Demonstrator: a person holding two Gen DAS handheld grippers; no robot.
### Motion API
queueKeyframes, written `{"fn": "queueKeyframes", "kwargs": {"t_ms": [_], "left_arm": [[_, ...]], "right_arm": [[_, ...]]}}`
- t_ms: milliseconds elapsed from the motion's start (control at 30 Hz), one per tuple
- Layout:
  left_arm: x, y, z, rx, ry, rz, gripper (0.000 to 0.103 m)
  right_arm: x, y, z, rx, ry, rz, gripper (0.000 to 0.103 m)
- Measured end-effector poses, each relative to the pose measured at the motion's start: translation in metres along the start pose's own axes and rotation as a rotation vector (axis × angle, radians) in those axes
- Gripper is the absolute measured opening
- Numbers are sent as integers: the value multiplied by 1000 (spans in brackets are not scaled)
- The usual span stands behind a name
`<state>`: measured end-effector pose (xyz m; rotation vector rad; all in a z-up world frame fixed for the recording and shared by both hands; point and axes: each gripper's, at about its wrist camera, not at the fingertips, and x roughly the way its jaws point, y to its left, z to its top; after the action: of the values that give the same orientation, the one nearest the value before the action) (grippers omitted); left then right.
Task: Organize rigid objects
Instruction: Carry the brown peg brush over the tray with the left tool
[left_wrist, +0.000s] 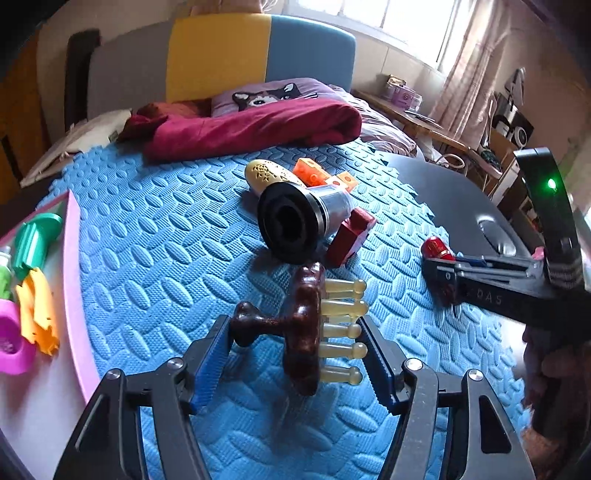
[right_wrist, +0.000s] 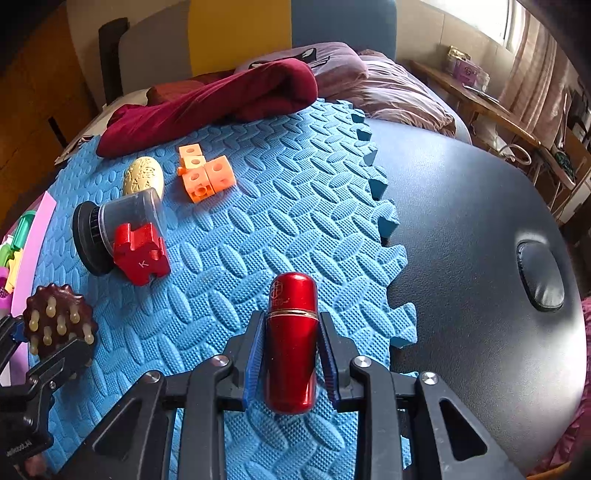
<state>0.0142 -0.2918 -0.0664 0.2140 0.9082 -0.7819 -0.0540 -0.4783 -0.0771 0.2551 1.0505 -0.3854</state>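
A: Left wrist view: the left gripper (left_wrist: 295, 354) is half open around the brush (left_wrist: 301, 332), a dark glossy wooden massager with pale rubbery pegs. The left pad touches the knob handle; the right pad sits just beside the peg tips. I judge it a grasp forming, not yet a firm hold.

B: And the right gripper (right_wrist: 291, 354) has its jaws nearly closed, clamped on the red capsule (right_wrist: 291, 339), a smooth metal cylinder with a gold band, near the right edge of the mat (right_wrist: 277, 229).

A: That mat is blue foam, woven-embossed, jigsaw-edged, on a dark leathery table (right_wrist: 461, 221).

B: Step in hand, I reckon: picking both pieces up for sorting. The pink tray (left_wrist: 75, 295) at the mat's left edge already holds bright plastic bits.

A: Next move calls for squeezing the brush without slipping off those rounded pegs, then lifting towards the tray.

B: Waiting mid-mat: black jar (left_wrist: 291, 221) on its side, red block (right_wrist: 140, 254) touching it, cream egg (right_wrist: 144, 179), orange cubes (right_wrist: 201, 171).
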Motion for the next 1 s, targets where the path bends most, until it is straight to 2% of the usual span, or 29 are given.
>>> {"fn": "queueKeyframes", "kwargs": {"t_ms": [333, 567, 667, 733, 800, 1000], "left_arm": [[-36, 13, -14, 11, -49, 13, 68], [-70, 32, -19, -35, -80, -12, 68], [-93, 49, -21, -60, -115, 2, 68], [-109, 66, -23, -94, -134, 30, 68], [-122, 85, -27, -121, -158, 88, 68], [-141, 139, -45, -210, -161, 253, 68]], "right_arm": [[1, 4, 0, -27, -10, -21, 26], [0, 6, -1, -42, -15, -27, 26], [-1, 8, -2, -62, -22, -39, 26], [-1, 9, -2, -72, -25, -47, 26], [-1, 10, -2, -79, -27, -52, 26], [-2, 14, -4, -112, -34, -79, 26]]}}
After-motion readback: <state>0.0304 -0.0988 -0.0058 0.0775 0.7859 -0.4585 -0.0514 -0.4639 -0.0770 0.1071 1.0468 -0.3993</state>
